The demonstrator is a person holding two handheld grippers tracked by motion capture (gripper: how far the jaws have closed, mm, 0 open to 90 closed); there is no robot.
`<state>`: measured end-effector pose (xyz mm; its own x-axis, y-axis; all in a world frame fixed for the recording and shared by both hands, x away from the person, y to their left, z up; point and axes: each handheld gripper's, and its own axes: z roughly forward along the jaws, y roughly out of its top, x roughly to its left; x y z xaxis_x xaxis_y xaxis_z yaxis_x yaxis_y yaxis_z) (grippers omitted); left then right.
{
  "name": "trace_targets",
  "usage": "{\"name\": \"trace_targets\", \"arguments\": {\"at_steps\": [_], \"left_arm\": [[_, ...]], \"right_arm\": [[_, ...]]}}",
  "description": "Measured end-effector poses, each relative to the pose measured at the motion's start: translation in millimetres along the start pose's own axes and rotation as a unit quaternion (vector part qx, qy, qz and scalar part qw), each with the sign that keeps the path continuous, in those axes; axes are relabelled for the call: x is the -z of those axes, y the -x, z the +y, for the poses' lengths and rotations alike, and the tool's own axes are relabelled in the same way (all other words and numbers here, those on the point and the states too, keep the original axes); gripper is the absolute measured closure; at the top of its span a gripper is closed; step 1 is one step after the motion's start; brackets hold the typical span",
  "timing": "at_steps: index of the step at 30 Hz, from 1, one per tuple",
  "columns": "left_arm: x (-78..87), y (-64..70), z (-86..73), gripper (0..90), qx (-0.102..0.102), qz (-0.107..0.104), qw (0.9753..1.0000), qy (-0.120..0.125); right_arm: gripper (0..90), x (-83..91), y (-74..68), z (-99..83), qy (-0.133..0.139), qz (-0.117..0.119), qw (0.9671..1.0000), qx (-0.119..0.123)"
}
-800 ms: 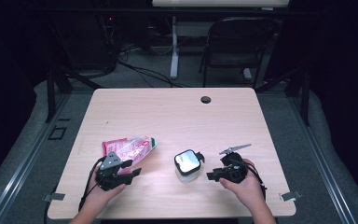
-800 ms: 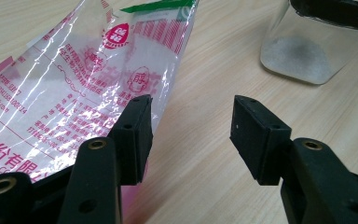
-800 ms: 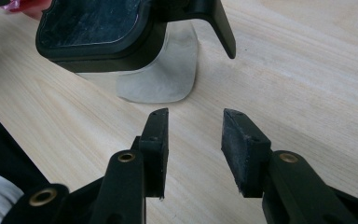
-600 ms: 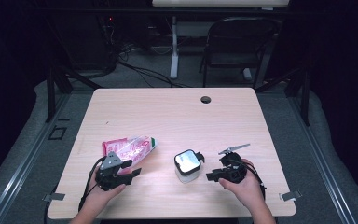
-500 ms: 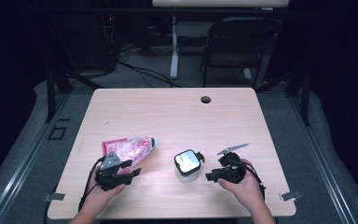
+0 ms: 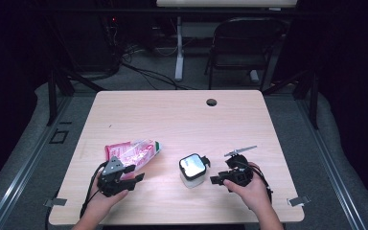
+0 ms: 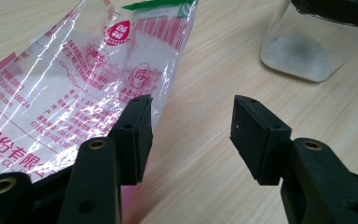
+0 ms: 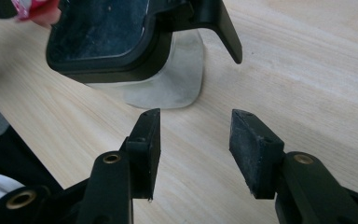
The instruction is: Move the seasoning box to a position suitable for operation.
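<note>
Pale wood worktop (image 6: 172, 120) stands in a dark room, with a folding chair (image 6: 244, 43) behind it. On its near half lies a clear plastic bag (image 6: 133, 151) with pink print, and to the right a small clear jar (image 6: 192, 170) with a black lid holds what may be white powder. The left gripper (image 6: 132, 173) rests just beside the bag, jaws wide with nothing between them. The right gripper (image 6: 216, 179) points at the jar, jaws likewise wide, not touching it.

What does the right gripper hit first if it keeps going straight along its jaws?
Probably the clear jar with the black lid, just ahead of the open right gripper and slightly left of its centre line; depth is unclear.
</note>
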<state>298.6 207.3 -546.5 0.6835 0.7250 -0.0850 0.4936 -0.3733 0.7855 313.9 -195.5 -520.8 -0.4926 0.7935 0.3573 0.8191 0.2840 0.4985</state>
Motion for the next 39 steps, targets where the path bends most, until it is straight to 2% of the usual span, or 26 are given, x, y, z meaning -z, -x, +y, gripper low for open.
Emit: {"name": "trace_targets", "arguments": {"at_steps": [4, 8, 9, 10, 13, 18, 21, 26, 31, 35, 39], "left_arm": [[0.0, 0.7, 0.0, 48.2, 0.001, -0.001, 1.0, 0.0], [-0.2, 1.7, 0.1, 48.2, 0.001, -0.001, 1.0, -0.001], [-0.8, 2.9, -0.1, 48.2, 0.001, 0.007, 1.0, 0.003], [-0.6, 2.6, 0.6, 48.2, -0.002, -0.003, 1.0, -0.001], [-2.1, 5.1, 1.4, 48.7, -0.002, -0.008, 1.0, -0.005], [-4.9, 10.7, 4.6, 49.9, -0.009, -0.014, 0.9998, -0.006], [-8.8, 16.8, 9.1, 50.0, -0.019, -0.022, 0.9995, -0.007], [-13.7, 22.8, 12.2, 50.0, -0.022, -0.031, 0.9993, -0.007], [-17.5, 28.6, 14.4, 51.4, -0.028, -0.042, 0.9986, -0.011], [-17.7, 30.1, 13.2, 53.9, -0.03, -0.049, 0.9982, -0.014], [-16.5, 31.5, 9.3, 54.6, -0.029, -0.041, 0.9986, -0.017]], "right_arm": [[57.2, 3.6, 0.6, 0.4, 0.015, -0.001, 0.9999, -0.003], [62.1, 10.2, -0.1, 1.2, 0.044, -0.01, 0.999, -0.008], [62.3, 10.7, 0.0, 1.2, 0.048, -0.011, 0.9987, -0.007], [62.5, 10.9, 0.2, 1.2, 0.053, -0.014, 0.9985, -0.007], [63.4, 8.1, 2.2, 0.5, 0.066, -0.018, 0.9976, -0.006], [65.4, 0.9, 1.4, 1.9, 0.057, -0.021, 0.9981, -0.003], [66.0, -7.0, -2.2, 6.5, 0.048, -0.03, 0.9983, 0.014], [64.7, -15.1, -3.2, 10.9, 0.052, -0.041, 0.9975, 0.026], [63.7, -29.6, -4.2, 17.2, 0.049, -0.069, 0.9958, 0.035], [64.3, -34.8, -3.8, 19.9, 0.052, -0.077, 0.9949, 0.039], [65.6, -41.5, -4.1, 22.9, 0.058, -0.083, 0.9939, 0.045]]}}
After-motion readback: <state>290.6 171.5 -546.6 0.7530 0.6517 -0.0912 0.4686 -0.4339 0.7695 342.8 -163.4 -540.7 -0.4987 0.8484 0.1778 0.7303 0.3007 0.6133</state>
